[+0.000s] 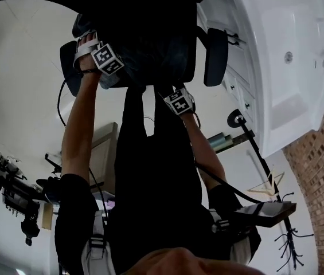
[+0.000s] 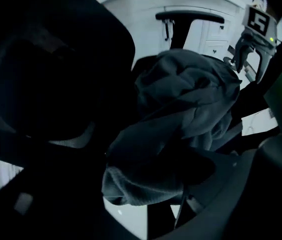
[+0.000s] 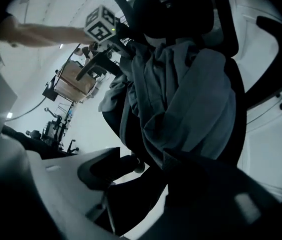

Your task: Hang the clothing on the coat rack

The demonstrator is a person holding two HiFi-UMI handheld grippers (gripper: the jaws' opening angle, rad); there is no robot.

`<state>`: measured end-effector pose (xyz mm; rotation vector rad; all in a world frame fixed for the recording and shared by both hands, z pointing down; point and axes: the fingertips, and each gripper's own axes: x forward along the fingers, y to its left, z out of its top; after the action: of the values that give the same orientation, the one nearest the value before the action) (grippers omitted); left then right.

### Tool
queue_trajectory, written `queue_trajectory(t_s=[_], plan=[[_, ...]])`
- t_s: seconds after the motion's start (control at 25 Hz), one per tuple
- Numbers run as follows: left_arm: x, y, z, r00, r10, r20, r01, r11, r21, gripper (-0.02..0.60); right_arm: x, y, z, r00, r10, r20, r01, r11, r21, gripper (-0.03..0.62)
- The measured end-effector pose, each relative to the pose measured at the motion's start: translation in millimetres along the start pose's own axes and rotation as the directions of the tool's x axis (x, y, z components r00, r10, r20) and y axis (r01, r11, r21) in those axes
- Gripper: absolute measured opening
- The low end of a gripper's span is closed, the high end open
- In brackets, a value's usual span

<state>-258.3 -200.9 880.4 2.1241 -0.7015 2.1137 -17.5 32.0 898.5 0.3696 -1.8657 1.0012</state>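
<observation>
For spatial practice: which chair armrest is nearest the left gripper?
The armrest at the head view's left, beside the left gripper; the other armrest lies across the chair.

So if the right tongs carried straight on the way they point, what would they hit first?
Most likely the grey garment draped over the black office chair: it lies straight ahead of the open right tongs. How far off it is, the picture doesn't settle.

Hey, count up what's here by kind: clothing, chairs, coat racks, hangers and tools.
Garment: 1
Chair: 1
Coat rack: 1
Hanger: 1
Tools: 2 (left tool, right tool)
Total: 6
</observation>
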Motion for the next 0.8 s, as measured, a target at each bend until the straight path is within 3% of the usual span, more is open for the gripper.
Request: queue_trajectory(t_s=[0.04,0.08,0.12,0.2,0.32,0.4,0.44,0.52,0.68,0.72,0.8], plan=[[9,-3,-3,0.997,-0.066,-0.03,0.066,0.998,-0.019,0.362,3,2,1,1.0,0.002,-0.009,-0.002,1.0,-0.01,0.272],[8,-3,-2,0.993,-0.118,-0.021,0.116,0.991,-0.07,0.15,4,2,2,1.0,-0.003,-0.01,0.003,1.0,-0.015,0.273],[-4,-2,2,0.989,-0.142,0.028,0.144,0.98,-0.139,0.024,3,1,3,1.0,-0.013,-0.003,0.013,1.0,-0.014,0.273],[-50,8,15,0.975,-0.095,0.199,0.154,0.941,-0.302,0.015,-3,-5,5,0.999,-0.044,0.026,0.044,0.999,0.001,0.273],[-137,16,17,0.907,0.083,0.413,0.169,0.826,-0.537,0.015,-16,-15,9,0.992,-0.081,0.099,0.08,0.997,0.022,0.273],[-184,11,4,0.874,0.17,0.455,0.184,0.75,-0.635,0.015,-23,-15,16,0.986,-0.099,0.134,0.101,0.995,-0.004,0.273],[-199,7,-6,0.869,0.199,0.454,0.18,0.726,-0.663,0.015,-24,-15,21,0.984,-0.106,0.145,0.111,0.994,-0.022,0.273],[-221,0,-21,0.863,0.245,0.443,0.155,0.706,-0.692,0.015,-23,-14,31,0.98,-0.12,0.159,0.128,0.991,-0.044,0.275],[-247,-9,-31,0.841,0.303,0.448,0.12,0.704,-0.7,0.015,-39,-26,63,0.951,-0.151,0.269,0.144,0.989,0.046,0.273],[-251,-11,-32,0.837,0.309,0.452,0.115,0.707,-0.698,0.015,-40,-29,72,0.946,-0.141,0.292,0.127,0.99,0.066,0.273],[-255,-15,-31,0.831,0.316,0.458,0.111,0.712,-0.694,0.015,-24,-30,81,0.961,-0.061,0.268,0.049,0.997,0.054,0.273]])
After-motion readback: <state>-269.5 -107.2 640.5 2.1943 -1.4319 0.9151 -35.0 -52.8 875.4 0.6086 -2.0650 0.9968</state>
